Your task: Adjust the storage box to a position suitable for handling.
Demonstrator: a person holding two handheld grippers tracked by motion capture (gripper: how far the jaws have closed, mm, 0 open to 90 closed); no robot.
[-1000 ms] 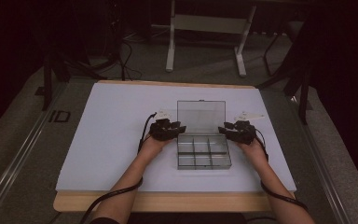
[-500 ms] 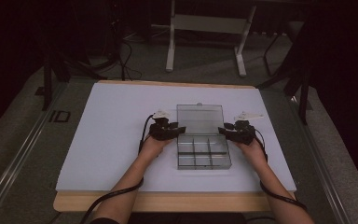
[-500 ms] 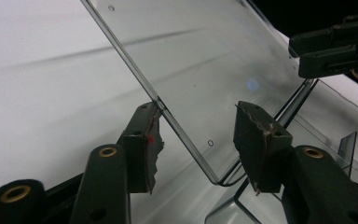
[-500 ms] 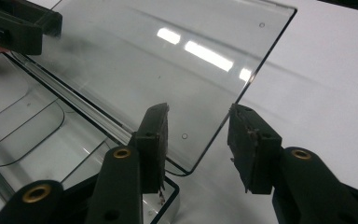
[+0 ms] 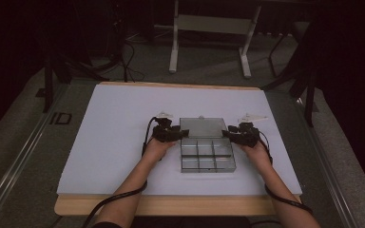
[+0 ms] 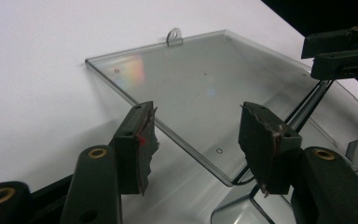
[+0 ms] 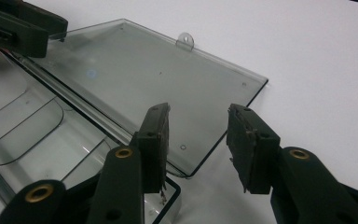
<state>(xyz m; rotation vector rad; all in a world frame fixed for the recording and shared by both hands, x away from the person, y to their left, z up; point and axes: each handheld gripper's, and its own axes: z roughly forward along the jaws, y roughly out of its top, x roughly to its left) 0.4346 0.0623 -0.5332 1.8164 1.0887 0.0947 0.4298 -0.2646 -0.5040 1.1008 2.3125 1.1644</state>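
- A clear plastic organiser box [image 5: 207, 155] is seen near the centre of the white worktop [image 5: 109, 123], slightly toward 3 o'clock of the middle in the high view.
- The tray part of the box is divided into six compartments, in two rows of three, with the long axis running from 9 o'clock to 3 o'clock.
- The lid [image 5: 203, 127] is opened fully and lies flat on the worktop at the 12 o'clock side of the tray; the hinge edge is found between lid and tray.
- A small hanging tab [image 6: 173, 35] with a hole is carried on the far edge of the lid and points toward 12 o'clock.
- The material is transparent, smooth and glossy; a faint rainbow reflection is seen on the lid in the left gripper view. The corners are rounded.
- The left tool [image 5: 169, 134] is held at the 9 o'clock side of the box, beside the hinge line. Its jaws are apart and have just been opening; the lid's corner lies between them, but it is not pressed by the pads [image 6: 145, 140].
- The right tool [image 5: 237, 135] is held at the 3 o'clock side. Its jaws are apart also, with the other near corner of the lid [image 7: 158, 88] between them, untouched.
- The pads are dark, worn and rough at the edges.
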